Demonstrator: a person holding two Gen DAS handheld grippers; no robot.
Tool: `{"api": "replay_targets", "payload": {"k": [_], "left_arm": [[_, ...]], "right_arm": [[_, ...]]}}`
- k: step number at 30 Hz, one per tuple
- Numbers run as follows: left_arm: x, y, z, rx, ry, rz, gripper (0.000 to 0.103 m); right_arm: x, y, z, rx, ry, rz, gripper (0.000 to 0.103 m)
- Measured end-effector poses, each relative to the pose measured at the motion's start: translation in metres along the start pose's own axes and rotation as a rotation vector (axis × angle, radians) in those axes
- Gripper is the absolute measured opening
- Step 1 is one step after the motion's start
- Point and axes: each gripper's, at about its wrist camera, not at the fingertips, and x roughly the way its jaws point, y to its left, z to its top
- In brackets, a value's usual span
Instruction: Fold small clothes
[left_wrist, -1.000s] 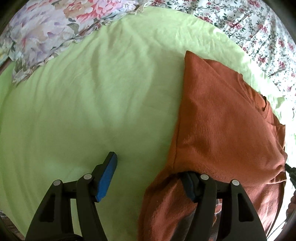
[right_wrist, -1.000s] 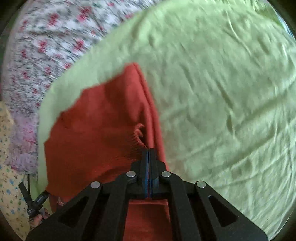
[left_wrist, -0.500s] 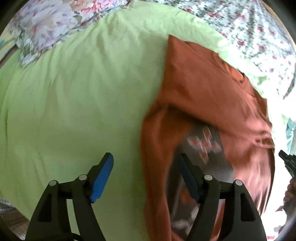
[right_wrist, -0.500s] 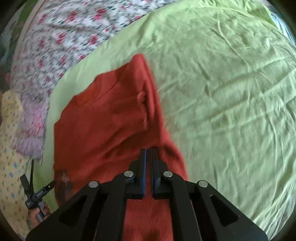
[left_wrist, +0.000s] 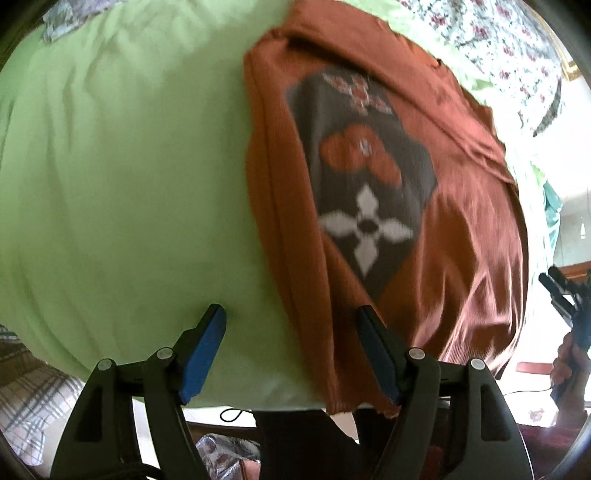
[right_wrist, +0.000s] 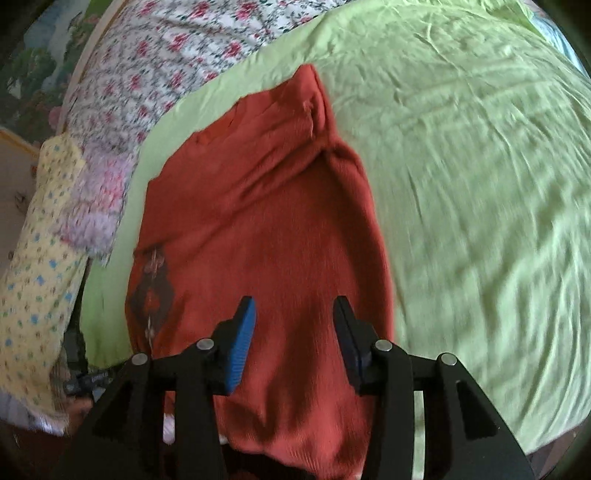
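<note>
A rust-orange sweater (left_wrist: 461, 229) lies on the light green sheet (left_wrist: 122, 177). Its grey diamond panel with a white flower (left_wrist: 365, 225) faces up, and its hem hangs over the bed's front edge. My left gripper (left_wrist: 291, 315) is open above that hem; the sweater's left edge runs between its blue pads (left_wrist: 207, 350) without being pinched. In the right wrist view the sweater (right_wrist: 266, 221) shows a folded ridge at its far end. My right gripper (right_wrist: 294, 304) hovers over the near part, its jaws opening, the pads (right_wrist: 240, 339) off the cloth.
A floral bedspread (right_wrist: 147, 70) borders the green sheet at the back. A yellow dotted cloth (right_wrist: 37, 280) and a pink fluffy one (right_wrist: 98, 210) lie at the left. A plaid cloth (left_wrist: 26, 402) and floor clutter sit below the bed's front edge. A hand (left_wrist: 569, 365) shows at the right.
The right gripper let go of the sweater fold and its jaws parted. Both grippers drew back toward the bed's front edge. The sweater's patterned panel came into view; the left gripper stayed open.
</note>
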Motion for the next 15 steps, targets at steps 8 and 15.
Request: {"api": "replay_targets", "payload": {"k": [8,15], "left_arm": [[0.014,-0.010,-0.001,0.034,-0.062,0.007,0.070],[0.012,-0.025,-0.002,0.130,-0.088,-0.026,0.011]], "right_arm": [[-0.019,-0.036,-0.068,0.047,0.042,-0.031,0.045],[-0.014,-0.053,-0.103,0.090,0.078,-0.056,0.045]]}}
